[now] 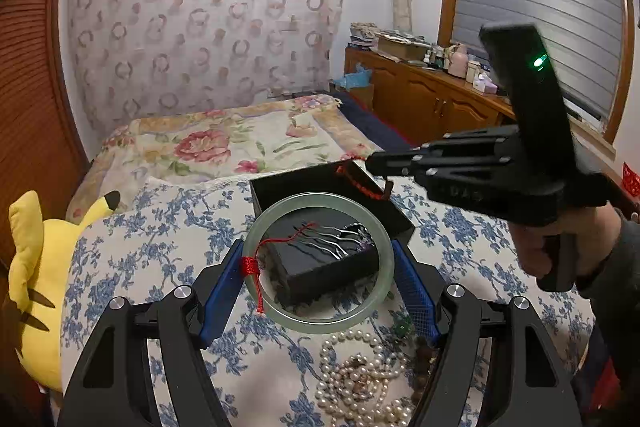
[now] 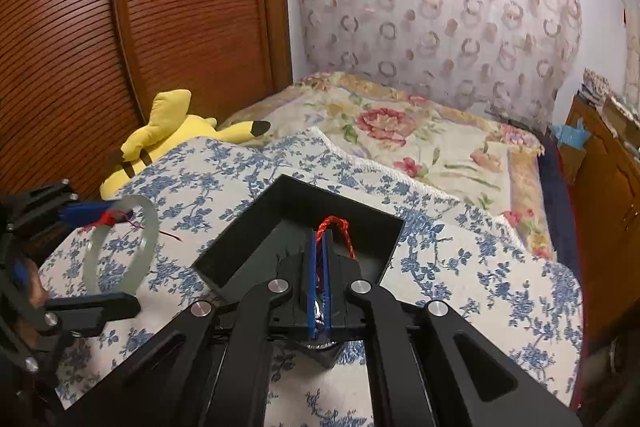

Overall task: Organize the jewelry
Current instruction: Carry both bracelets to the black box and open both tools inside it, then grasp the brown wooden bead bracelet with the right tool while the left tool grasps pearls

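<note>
The jade bangle [image 1: 316, 261] is held clear of the bed, gripped across its width by the left gripper [image 1: 318, 283]; its blue fingers [image 1: 222, 291] are spread wide and press on the ring's outer rim at left and right. A red thread tassel [image 1: 252, 273] is tied to the bangle by the left finger. Judged from its look, the bangle is rigid, smooth and brittle: likely slippery against the pads and liable to crack if dropped on a hard edge. The present hold across the widest part appears sound; it should be lowered flat, not released from height.

The right gripper [image 2: 319, 267] has its fingers pressed together on a red beaded cord [image 2: 336, 229], which hangs at the open black box [image 2: 248, 247]. The cord is light and limp; a pinch anywhere along it will serve, though it may snag on the box wall.

Seen through the bangle in the left wrist view, a second, smaller black box [image 1: 320, 267] carries silver hairpins [image 1: 340, 237]; whether this is the lid cannot be told. Nearer, a pearl necklace [image 1: 360, 379] lies loose in a heap on the blue-flowered quilt [image 1: 160, 227], not yet sorted. A yellow plush toy [image 1: 36, 267] lies at the left edge of the bed.
</note>
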A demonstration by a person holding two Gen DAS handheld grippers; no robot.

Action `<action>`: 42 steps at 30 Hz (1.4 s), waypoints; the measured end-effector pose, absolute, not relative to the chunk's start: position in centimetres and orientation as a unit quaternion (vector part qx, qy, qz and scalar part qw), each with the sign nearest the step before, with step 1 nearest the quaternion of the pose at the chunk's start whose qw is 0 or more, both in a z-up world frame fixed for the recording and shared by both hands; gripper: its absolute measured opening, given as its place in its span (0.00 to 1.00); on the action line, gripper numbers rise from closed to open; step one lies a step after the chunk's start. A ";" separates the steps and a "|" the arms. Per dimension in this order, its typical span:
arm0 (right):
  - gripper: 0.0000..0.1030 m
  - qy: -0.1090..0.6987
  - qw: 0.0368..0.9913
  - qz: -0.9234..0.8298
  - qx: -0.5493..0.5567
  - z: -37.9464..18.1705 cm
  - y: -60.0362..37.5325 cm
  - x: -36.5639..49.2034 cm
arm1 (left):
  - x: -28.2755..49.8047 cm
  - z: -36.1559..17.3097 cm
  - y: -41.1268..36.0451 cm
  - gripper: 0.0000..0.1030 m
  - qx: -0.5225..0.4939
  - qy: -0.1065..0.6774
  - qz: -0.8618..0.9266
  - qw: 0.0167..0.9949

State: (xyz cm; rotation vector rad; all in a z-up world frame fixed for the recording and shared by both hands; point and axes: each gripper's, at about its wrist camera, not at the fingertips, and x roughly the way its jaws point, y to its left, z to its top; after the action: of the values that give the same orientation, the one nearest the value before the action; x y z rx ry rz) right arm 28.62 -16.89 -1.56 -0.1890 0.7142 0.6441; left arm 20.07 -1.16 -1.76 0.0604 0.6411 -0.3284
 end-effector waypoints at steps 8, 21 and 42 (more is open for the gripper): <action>0.11 0.357 0.880 0.305 -0.069 -2.7 -17.1 30.2 | 22.9 -2.6 -0.5 0.67 0.022 0.320 -0.150 0.935; 0.24 0.343 0.889 0.302 -0.037 -1.4 -19.9 29.4 | 27.1 -4.5 -1.0 0.67 0.017 0.348 -0.148 0.926; 0.24 0.337 0.889 0.305 -0.046 -3.0 -22.2 21.9 | 24.5 -4.0 -1.7 0.82 0.025 0.331 -0.146 0.932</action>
State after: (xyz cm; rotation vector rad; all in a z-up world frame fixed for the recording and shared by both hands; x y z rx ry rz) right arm 21.86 -22.24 -3.03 -0.0959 0.7008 0.6343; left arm 24.50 -1.74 -3.99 0.0502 0.6781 -0.2992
